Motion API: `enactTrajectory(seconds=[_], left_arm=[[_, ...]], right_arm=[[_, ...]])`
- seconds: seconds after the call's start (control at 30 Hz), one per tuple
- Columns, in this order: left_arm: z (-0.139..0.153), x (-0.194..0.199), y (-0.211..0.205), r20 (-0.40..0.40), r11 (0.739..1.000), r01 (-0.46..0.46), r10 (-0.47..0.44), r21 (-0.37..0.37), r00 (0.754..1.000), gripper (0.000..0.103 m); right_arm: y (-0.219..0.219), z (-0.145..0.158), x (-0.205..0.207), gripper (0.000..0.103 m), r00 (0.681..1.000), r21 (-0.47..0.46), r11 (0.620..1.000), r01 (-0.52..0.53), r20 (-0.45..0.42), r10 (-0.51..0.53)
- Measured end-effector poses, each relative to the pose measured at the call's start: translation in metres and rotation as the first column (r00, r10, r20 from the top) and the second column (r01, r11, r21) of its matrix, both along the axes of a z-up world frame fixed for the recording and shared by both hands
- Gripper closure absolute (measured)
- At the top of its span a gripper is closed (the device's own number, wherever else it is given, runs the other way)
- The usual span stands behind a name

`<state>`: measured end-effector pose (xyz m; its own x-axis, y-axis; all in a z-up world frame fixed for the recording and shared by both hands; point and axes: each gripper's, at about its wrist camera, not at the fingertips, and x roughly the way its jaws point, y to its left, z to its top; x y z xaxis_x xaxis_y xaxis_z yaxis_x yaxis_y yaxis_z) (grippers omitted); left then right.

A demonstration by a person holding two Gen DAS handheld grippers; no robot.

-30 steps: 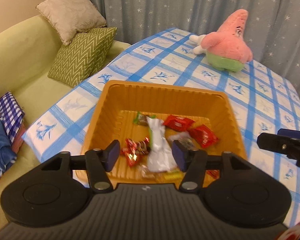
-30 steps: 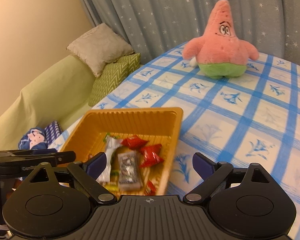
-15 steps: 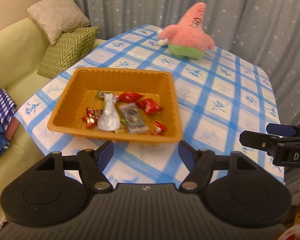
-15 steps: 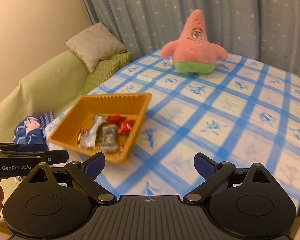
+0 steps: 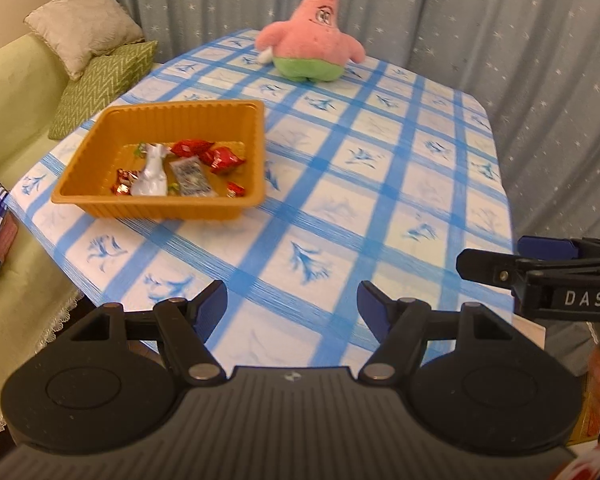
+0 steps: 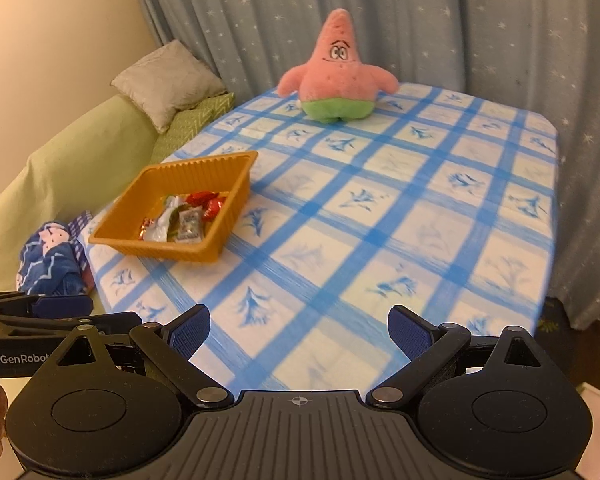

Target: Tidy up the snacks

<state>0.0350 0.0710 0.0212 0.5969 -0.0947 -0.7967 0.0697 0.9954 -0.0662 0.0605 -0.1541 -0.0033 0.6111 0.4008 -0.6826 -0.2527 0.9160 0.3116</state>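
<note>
An orange plastic tray [image 5: 162, 204] stands near the table's left edge and holds several wrapped snacks: red packets [image 5: 220, 158], a silver-white wrapper [image 5: 151, 176] and a small printed packet [image 5: 190, 178]. It also shows in the right wrist view [image 6: 156, 246]. My left gripper [image 5: 292, 308] is open and empty, held back over the table's near edge. My right gripper [image 6: 299, 330] is open and empty, also over the near edge. Each gripper shows from the side in the other's view.
A pink star plush toy [image 5: 312, 48] sits at the far end of the blue-checked tablecloth [image 5: 380, 184]. A green sofa [image 5: 12, 92] with two cushions [image 5: 88, 40] stands left of the table. Blue fabric [image 6: 50, 260] lies on the sofa. Starred curtains hang behind.
Both grippers have pulled back and away from the tray, which now looks smaller and farther. The left gripper was over the tray a second ago. Both stay open.
</note>
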Motion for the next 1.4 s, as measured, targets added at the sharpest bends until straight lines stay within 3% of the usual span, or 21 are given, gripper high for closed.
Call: enactTrajectory(seconds=[0.6,1.4], left_arm=[[0.003,-0.032,-0.033,0.004,0.999,0.043,-0.043,0.009,0.999,0.033],[0.003,-0.037,-0.037,0.009,0.999,0.046,-0.046,0.01,0.999,0.033]], right_arm=[[-0.03,-0.013,-0.039,0.008,0.999,-0.016,0.999,0.032,-0.038,-0.033],[-0.034,-0.012,-0.044,0.008,0.999,-0.016,0.999,0.036,-0.039,-0.037]])
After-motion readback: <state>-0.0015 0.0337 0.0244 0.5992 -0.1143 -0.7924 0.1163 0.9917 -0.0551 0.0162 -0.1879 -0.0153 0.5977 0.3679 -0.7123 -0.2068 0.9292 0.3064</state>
